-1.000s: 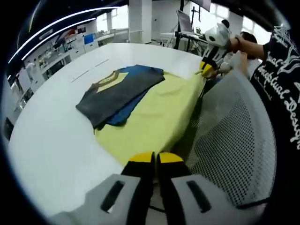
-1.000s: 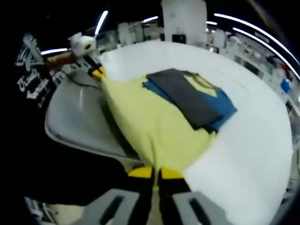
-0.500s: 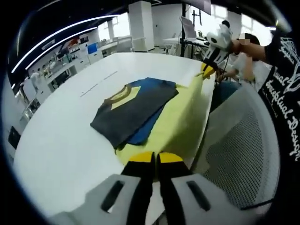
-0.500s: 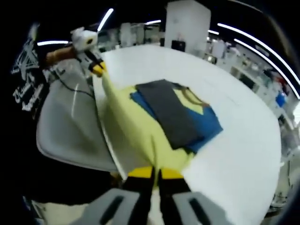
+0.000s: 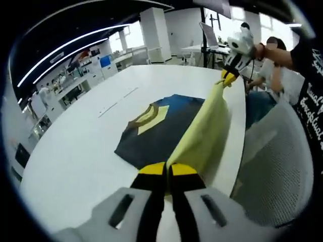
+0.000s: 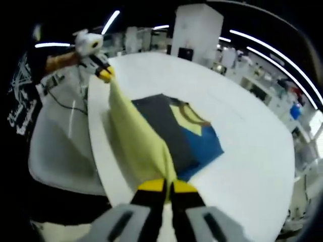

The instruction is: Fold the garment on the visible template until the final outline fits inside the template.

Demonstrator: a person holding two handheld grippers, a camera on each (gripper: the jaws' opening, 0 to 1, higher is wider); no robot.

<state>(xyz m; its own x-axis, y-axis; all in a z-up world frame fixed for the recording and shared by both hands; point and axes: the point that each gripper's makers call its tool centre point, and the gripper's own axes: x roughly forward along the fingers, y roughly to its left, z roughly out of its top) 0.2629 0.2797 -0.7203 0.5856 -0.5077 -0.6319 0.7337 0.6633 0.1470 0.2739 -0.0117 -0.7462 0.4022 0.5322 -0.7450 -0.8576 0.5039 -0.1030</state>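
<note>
A garment with yellow, blue and dark grey panels lies on the white table [image 5: 75,146]. Its yellow part [image 5: 202,131] is lifted into a taut sheet between both grippers. My left gripper [image 5: 167,171] is shut on one end of the yellow edge. The right gripper [image 5: 228,78] pinches the other end. The dark grey and blue panels [image 5: 151,136] stay flat on the table beside the raised cloth. In the right gripper view my right gripper [image 6: 167,187] is shut on the yellow cloth [image 6: 136,136], the left gripper [image 6: 105,74] holds the far end, and the grey panel [image 6: 161,121] and blue panel [image 6: 204,146] lie beyond.
A grey mesh chair [image 5: 272,166] stands against the table's near edge, also the chair [image 6: 55,151] in the right gripper view. A person in a black printed shirt [image 5: 310,101] holds the grippers. Another person sits behind [image 5: 275,65]. Thin line marks [image 5: 118,96] cross the table.
Both grippers have lifted the yellow edge off the table's near rim and carried it up and over towards the dark panels. The yellow cloth now stands as a raised sheet.
</note>
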